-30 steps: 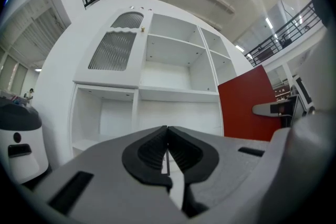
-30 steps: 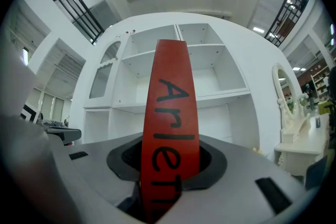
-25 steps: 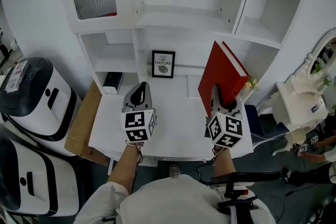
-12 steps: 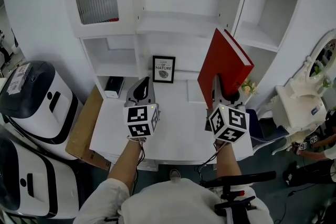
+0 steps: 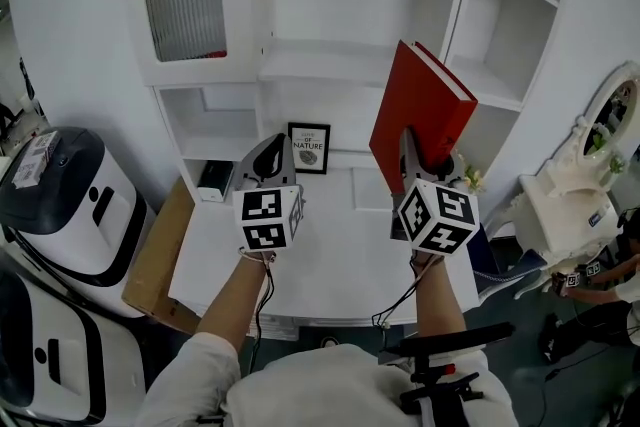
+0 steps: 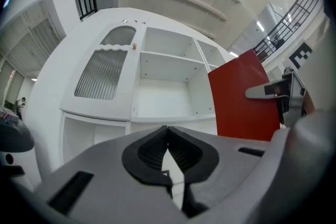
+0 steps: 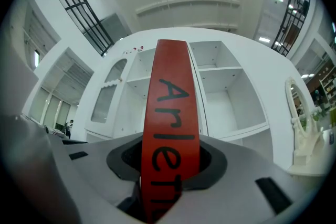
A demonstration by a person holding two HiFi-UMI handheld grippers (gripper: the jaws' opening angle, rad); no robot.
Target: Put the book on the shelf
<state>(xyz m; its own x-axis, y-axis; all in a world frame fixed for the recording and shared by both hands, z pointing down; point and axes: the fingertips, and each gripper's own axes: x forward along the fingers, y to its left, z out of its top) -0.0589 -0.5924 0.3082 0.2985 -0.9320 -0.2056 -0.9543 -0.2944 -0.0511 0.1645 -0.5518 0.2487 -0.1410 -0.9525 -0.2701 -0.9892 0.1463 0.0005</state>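
With the right gripper (image 5: 414, 158) clamped on the upright red book (image 5: 420, 103) and the left gripper (image 5: 267, 158) empty, jaws together, transport is judged under way; next, the book needs aligning with an open shelf (image 5: 345, 63) compartment.

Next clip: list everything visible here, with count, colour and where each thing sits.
book: 1, red, upright, in front of the shelves
shelf unit: 1, white, behind the desk
ribbed-glass door: 1, white, shelf unit's upper left
framed picture: 1, black frame, back of desk
desk: 1, white, below the grippers
machines: 2, white and black, far left
cardboard: 1, brown, left of desk
left gripper: 1, grey, shut, empty
right gripper: 1, grey, shut on the book
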